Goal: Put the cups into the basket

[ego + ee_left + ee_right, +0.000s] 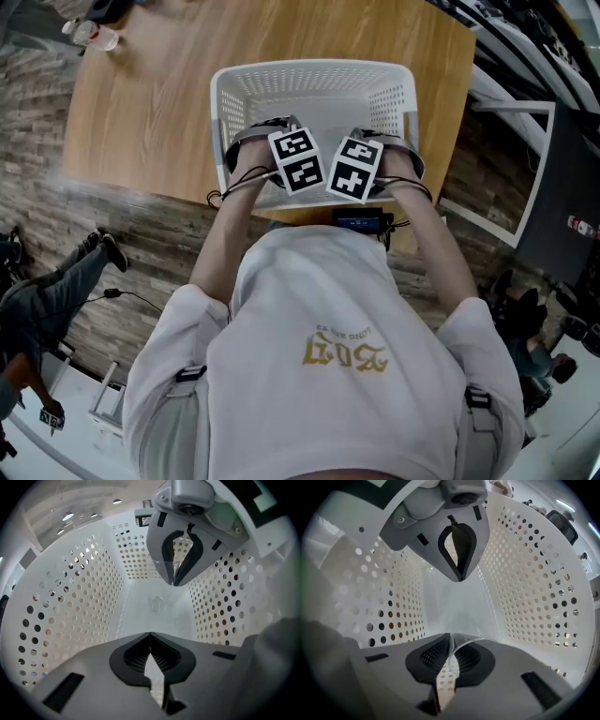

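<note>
Already one clear cup (158,603) is seen lying on the floor of the white basket (70,597), ahead of the left gripper (150,635), whose jaws are pressed together on nothing. A second cup (471,641) is pinched by its rim in the right gripper (450,638), inside the basket but not yet released. Clear items (94,36) well beyond both grippers on the table (159,112) cannot be counted. Counted: two cups, one basket.

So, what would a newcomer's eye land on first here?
The left gripper and right gripper sit side by side inside the white perforated basket on the wooden table. The right one pinches a clear cup by its rim. What looks like a second clear cup rests on the basket floor.
</note>
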A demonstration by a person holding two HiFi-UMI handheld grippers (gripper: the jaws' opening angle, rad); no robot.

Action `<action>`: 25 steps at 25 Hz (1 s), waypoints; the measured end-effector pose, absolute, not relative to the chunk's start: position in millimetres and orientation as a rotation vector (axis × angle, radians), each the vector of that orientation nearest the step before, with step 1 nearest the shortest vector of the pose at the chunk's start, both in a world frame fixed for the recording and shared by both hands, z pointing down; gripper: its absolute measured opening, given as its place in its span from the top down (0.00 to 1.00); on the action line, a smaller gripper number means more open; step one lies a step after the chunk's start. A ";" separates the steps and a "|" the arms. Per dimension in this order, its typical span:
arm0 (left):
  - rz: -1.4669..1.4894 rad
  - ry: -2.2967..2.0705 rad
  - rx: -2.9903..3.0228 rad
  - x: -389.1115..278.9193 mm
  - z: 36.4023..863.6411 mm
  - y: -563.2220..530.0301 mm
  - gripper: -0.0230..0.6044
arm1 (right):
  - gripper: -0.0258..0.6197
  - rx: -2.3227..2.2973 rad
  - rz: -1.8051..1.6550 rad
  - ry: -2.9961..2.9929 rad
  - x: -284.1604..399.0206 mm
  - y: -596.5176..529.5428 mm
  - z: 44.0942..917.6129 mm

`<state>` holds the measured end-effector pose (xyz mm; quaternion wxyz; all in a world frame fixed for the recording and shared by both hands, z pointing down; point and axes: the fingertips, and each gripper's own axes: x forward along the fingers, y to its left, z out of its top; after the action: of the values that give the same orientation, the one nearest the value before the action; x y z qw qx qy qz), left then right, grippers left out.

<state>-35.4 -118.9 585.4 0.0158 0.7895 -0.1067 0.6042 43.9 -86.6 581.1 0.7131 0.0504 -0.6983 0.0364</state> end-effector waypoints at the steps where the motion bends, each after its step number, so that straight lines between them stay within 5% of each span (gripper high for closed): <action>1: 1.875 -0.330 2.459 -34.9 584.8 -118.7 0.95 | 0.92 0.108 0.076 -1.554 43.1 -86.5 580.9; 25: 1.816 -0.329 2.471 -31.0 581.8 -120.3 0.95 | 0.89 0.125 0.064 -1.648 25.7 -88.8 565.9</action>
<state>-31.0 -120.3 581.8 0.0289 0.8009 -0.1065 0.5885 25.7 -88.8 565.9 0.6771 0.0556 -0.7332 0.0283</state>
